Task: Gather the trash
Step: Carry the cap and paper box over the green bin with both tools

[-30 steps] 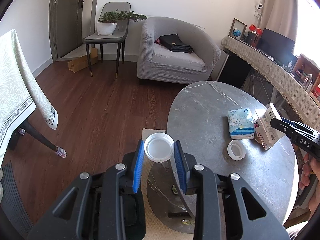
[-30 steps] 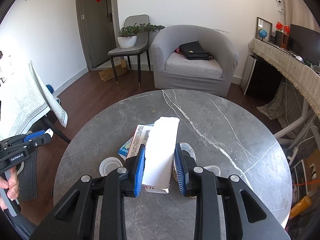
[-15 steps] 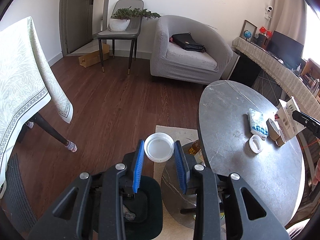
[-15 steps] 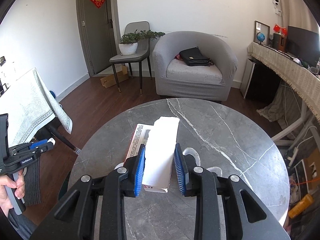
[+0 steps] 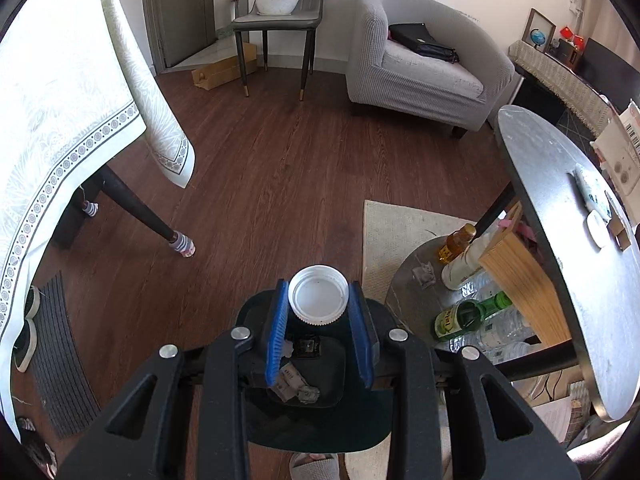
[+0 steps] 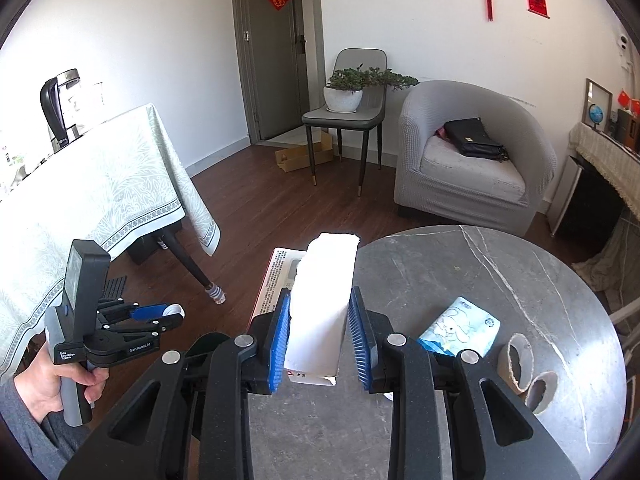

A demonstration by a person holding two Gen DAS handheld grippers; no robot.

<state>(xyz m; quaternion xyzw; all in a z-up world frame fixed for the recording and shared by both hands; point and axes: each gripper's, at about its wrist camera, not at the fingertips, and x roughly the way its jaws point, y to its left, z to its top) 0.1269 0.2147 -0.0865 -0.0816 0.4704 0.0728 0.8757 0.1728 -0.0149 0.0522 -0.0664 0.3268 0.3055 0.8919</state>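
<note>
My left gripper (image 5: 319,300) is shut on a white plastic lid (image 5: 319,299) and holds it right above a dark green trash bin (image 5: 320,420) on the floor, with scraps inside. My right gripper (image 6: 319,316) is shut on a white paper box (image 6: 320,300) above the left edge of the round grey marble table (image 6: 460,280). The left gripper also shows in the right wrist view (image 6: 168,314), low at the left. On the table lie a blue tissue pack (image 6: 460,330) and two cardboard tube rolls (image 6: 528,368).
A lower shelf under the table holds several bottles (image 5: 468,316) and a wooden box (image 5: 516,276). A table with a green cloth (image 5: 60,120) stands left, its leg (image 5: 136,208) near the bin. A grey armchair (image 5: 424,68) and a chair with a plant (image 5: 280,12) stand behind.
My left gripper has moved left and down off the table with the lid, and now hangs over the bin. My right gripper has swung left with the box.
</note>
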